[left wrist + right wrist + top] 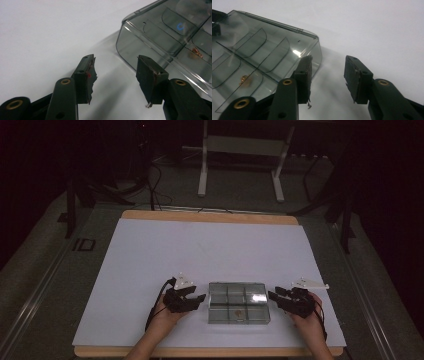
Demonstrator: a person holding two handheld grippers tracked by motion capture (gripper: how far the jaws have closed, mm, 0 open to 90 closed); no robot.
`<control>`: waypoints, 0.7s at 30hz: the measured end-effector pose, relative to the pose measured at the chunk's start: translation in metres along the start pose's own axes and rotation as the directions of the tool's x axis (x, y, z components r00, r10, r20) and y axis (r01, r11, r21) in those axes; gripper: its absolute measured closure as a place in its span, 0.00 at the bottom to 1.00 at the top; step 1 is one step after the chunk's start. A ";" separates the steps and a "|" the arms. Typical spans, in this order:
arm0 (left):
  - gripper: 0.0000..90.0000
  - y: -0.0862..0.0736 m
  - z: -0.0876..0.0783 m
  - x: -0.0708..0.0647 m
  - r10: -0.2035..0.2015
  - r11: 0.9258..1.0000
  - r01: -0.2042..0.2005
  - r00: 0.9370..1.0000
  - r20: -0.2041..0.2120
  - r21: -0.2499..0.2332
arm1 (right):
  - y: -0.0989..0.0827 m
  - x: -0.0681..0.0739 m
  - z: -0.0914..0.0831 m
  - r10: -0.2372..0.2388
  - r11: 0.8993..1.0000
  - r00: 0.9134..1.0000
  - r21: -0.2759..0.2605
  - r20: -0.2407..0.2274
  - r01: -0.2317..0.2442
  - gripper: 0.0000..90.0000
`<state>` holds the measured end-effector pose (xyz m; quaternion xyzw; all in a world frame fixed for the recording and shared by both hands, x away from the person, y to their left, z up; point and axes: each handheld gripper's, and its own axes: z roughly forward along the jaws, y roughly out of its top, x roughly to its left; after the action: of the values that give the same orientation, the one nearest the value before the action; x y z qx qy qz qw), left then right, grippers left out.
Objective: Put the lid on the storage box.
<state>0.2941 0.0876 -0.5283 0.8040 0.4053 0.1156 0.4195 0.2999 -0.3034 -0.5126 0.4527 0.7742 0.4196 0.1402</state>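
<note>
Sitting in the lower middle of the high view, a clear smoky-grey plastic compartment box [239, 302] rests flat on the white sheet [150, 255] that covers the wooden bench [210, 216]. Dividers split the box into small cells, and a small coppery-orange piece [238, 310] lies in one of the cells along its lower row.

The left tongs [198, 298] sit just beside the box's left end, held by a hand [162, 312] coming up from the bottom edge of the frame. In the left gripper view the two black jaws stand spread with only white sheet between them; the rounded corner of the box [165, 42] lies at the upper right, just past the right-hand jaw, and nothing is pinched.

The right tongs [272, 296] sit just beside the box's right end, carried by the other hand [309, 317]. In the right gripper view the jaws are likewise spread and hold nothing, and the box [262, 52] fills the left of the frame, its corner behind the left-hand jaw; whether that jaw touches the wall I cannot tell.
</note>
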 end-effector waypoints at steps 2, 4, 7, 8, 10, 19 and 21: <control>0.49 0.000 -0.002 0.002 -0.013 1.000 0.013 1.000 -0.011 -0.012 | 0.001 -0.001 -0.001 0.002 1.000 1.000 -0.001 0.001 -0.002 0.61; 0.41 0.001 -0.005 0.005 -0.039 0.999 0.039 0.999 -0.006 -0.030 | 0.002 -0.001 -0.001 -0.010 1.000 1.000 -0.011 0.007 0.010 0.55; 0.29 0.001 -0.009 0.009 -0.062 0.997 0.064 0.998 0.030 -0.052 | 0.004 -0.002 -0.003 -0.017 1.000 1.000 -0.018 0.011 0.017 0.46; 0.26 0.001 -0.010 0.009 -0.067 0.996 0.069 0.997 0.032 -0.059 | 0.004 -0.002 -0.003 -0.015 1.000 1.000 -0.020 0.014 0.015 0.44; 0.15 0.001 -0.012 0.010 -0.071 0.995 0.074 0.996 0.048 -0.070 | 0.005 -0.003 -0.004 -0.016 1.000 1.000 -0.024 0.013 0.017 0.40; 0.02 -0.002 -0.019 0.015 -0.063 0.989 0.064 0.998 0.008 -0.135 | 0.003 -0.010 -0.007 -0.033 0.999 0.999 -0.044 -0.027 0.032 0.22; 0.02 -0.003 -0.019 0.014 -0.059 0.989 0.060 0.998 0.008 -0.133 | 0.002 -0.010 -0.008 -0.029 0.998 0.999 -0.049 -0.023 0.028 0.22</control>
<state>0.2917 0.1104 -0.5214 0.7620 0.4196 0.1282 0.4763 0.3017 -0.3156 -0.5075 0.4331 0.7717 0.4415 0.1481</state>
